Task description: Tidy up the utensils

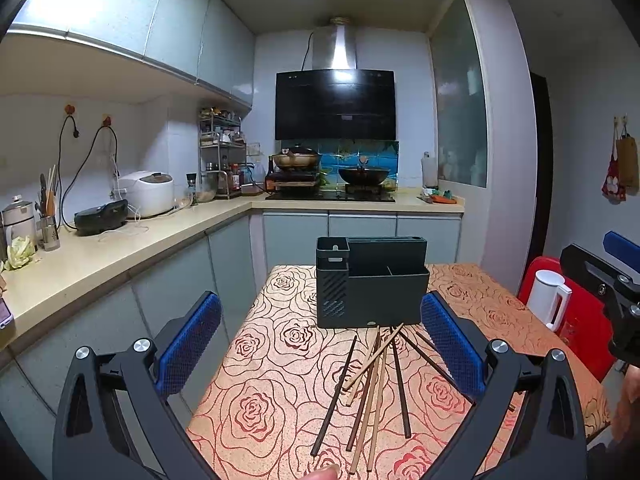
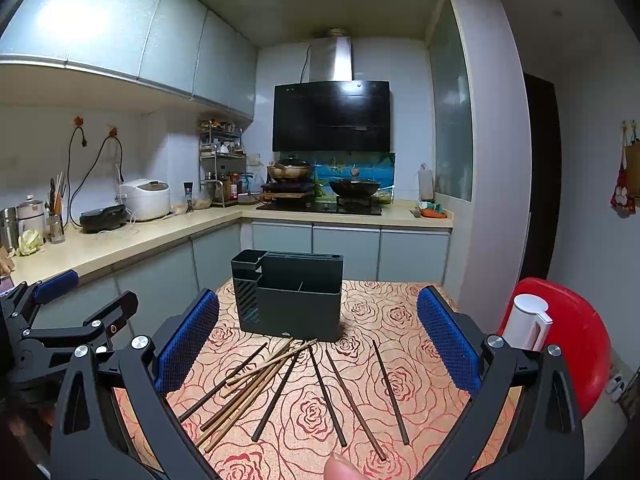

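Table (image 2: 404,320): covered with a rose-patterned cloth in orange and red, standing in a kitchen.

Utensil holder (image 2: 294,300): dark, boxy, upright near the far end of the table, several open compartments on top, a perforated side section on its left. Compartments appear empty as far as can be seen.

Chopsticks (image 2: 280,384): loose on the cloth just in front of the holder, fanned out. The dark ones lie mostly singly; the lighter wooden ones (image 1: 374,376) cross each other in a small heap toward the left of the spread. Far ends of several reach nearly to the holder's base.

Left gripper (image 1: 320,344): jaws spread wide, nothing between the blue pads, held above the near part of the table, the chopsticks lying between and below the fingers.

Right gripper (image 2: 318,340): also spread wide and empty, above the chopsticks, just right of the left gripper.

A fingertip (image 2: 340,466) shows at the bottom edge of each view.

Surroundings:
- white kettle (image 2: 526,320) on a red stool (image 2: 576,336), just off the table's right side
- counter (image 2: 168,232) along the left with rice cooker (image 2: 145,199)
- wok (image 2: 354,187) on the stove
- black range hood (image 2: 331,116) on the far wall
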Available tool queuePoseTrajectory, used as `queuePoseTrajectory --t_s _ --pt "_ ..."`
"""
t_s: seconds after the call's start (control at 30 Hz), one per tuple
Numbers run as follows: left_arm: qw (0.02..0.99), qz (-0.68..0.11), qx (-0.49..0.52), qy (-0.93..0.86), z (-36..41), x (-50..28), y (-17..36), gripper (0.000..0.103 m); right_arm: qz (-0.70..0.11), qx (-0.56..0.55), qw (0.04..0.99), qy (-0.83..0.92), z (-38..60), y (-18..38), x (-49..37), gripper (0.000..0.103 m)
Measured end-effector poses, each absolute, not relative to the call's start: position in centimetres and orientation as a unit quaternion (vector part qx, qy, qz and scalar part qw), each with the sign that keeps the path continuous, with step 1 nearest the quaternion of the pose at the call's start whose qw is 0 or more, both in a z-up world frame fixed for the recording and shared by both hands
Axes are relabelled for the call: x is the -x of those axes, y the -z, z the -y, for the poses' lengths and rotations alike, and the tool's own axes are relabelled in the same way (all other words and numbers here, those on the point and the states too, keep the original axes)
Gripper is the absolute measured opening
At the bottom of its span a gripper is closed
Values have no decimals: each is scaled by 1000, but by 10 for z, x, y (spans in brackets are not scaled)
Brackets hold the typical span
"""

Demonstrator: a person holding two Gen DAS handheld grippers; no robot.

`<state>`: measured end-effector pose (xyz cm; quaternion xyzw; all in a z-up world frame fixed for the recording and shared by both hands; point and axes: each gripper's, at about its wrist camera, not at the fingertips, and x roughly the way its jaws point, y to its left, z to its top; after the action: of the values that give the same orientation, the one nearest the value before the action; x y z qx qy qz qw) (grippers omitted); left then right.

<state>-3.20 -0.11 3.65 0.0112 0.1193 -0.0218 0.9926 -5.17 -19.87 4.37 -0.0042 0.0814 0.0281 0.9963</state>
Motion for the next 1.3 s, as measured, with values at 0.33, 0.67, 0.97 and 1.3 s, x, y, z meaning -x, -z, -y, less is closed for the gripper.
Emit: queuePoseTrajectory --t_s 0.33,0.67,0.97,1.3 --pt "993 -115 -14 22 5 33 -37 96 -74 1 997 -32 201 -44 54 96" --pt "993 -116 -13 24 6 33 -36 96 -74 1 997 -31 202 -44 55 96" --pt "992 -122 -11 25 6 32 -32 96 -79 4 996 -33 200 -44 54 96" --pt "992 -124 -10 26 5 31 -30 96 -78 4 996 -33 200 -44 54 96"
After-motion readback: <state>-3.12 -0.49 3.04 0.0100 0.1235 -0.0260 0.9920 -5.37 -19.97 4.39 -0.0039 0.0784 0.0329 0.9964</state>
